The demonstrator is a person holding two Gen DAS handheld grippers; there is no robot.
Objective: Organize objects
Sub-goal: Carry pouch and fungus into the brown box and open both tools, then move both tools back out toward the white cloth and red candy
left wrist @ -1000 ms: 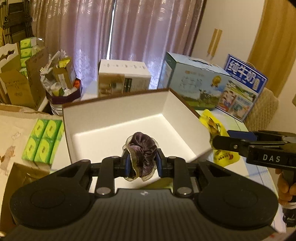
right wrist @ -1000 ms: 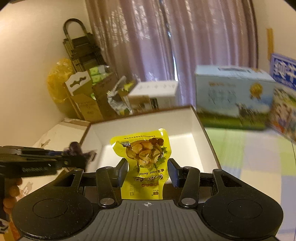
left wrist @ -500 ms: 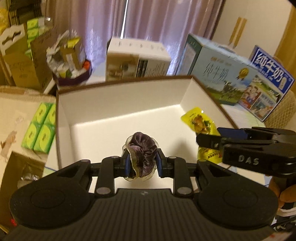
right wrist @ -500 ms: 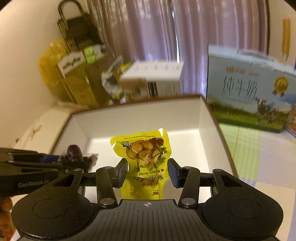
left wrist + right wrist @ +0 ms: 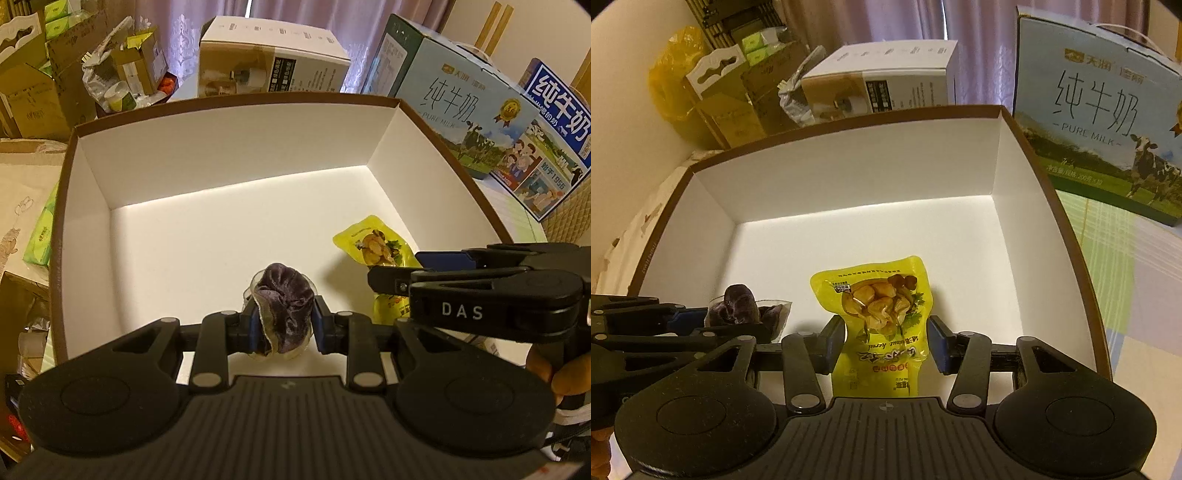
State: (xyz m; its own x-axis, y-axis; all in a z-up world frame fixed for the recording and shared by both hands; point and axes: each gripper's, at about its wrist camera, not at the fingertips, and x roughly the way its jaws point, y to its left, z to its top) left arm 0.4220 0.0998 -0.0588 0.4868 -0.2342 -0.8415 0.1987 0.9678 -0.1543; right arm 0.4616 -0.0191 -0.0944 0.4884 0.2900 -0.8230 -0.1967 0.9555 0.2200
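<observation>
A white box with a brown rim fills both views. My left gripper is shut on a purple scrunchie in clear wrap, held low over the box floor near the front. To its right, my right gripper is over a yellow snack pouch. In the right wrist view the pouch lies on the box floor between the right gripper's jaws, which are opening; a gap shows at the right pad. The left gripper and scrunchie are at the left.
Behind the box stand a white appliance carton, a pale milk carton and a blue milk carton. Cardboard clutter and green tissue packs crowd the left. A checked cloth lies right of the box. A hand holds the right gripper.
Both grippers have come down and forward into the box. The right jaws have spread a little and the pouch now rests on the floor. The left still clamps the scrunchie.
</observation>
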